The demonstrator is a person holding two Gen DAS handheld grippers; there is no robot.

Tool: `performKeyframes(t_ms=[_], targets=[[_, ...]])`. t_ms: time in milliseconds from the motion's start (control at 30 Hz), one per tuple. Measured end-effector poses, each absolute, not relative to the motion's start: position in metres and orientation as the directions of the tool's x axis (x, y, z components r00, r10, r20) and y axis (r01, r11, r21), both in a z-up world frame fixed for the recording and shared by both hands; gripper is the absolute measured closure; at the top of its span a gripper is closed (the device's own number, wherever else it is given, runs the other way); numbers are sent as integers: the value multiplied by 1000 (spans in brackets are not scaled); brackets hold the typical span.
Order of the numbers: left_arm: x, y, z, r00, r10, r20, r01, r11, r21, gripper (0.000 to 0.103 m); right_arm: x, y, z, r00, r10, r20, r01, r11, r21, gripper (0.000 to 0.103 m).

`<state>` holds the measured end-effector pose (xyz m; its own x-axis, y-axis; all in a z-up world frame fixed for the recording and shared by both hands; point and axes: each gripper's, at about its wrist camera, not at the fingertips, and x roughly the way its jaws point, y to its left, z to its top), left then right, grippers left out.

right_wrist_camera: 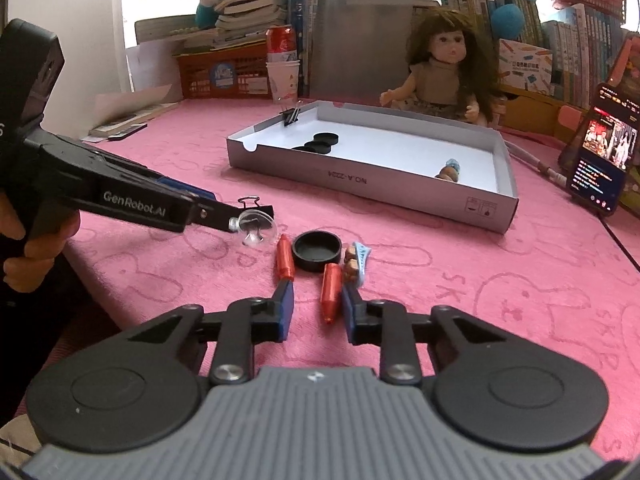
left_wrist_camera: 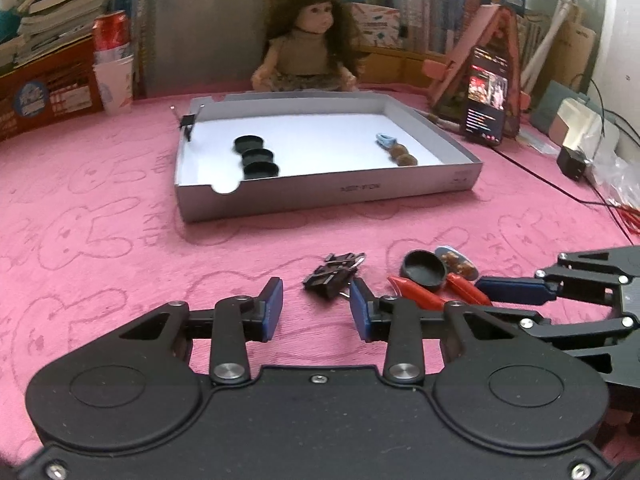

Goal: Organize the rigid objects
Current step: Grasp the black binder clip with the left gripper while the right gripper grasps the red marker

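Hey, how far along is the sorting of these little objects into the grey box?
Done: three black caps and a few brown-and-blue pieces lie in the grey box. In hand: nothing gripped; the right gripper has open jaws straddling one red piece. Left on the cloth: the other red piece, a loose black cap, a brown-and-blue piece and binder clips.

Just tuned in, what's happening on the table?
A person is sorting small items into the tray, which already has three caps. The left gripper sits open just short of the clips. The right gripper is open around a red piece, not gripping it. Another cap lies loose on the cloth.
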<state>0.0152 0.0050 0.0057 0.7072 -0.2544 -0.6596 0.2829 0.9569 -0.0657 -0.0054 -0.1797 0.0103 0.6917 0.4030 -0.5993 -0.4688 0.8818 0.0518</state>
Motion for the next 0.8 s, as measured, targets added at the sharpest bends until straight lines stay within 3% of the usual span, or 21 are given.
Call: performKeyframes(t_ms=[633, 800], targets=[[30, -12, -4, 715, -237, -658, 284, 958, -36, 69, -2, -179, 6, 752, 299, -588, -383, 924, -20, 80], [22, -13, -3, 706, -250, -663, 302, 953, -37, 73, -7, -182, 7, 740, 314, -595, -394, 919, -5, 84]])
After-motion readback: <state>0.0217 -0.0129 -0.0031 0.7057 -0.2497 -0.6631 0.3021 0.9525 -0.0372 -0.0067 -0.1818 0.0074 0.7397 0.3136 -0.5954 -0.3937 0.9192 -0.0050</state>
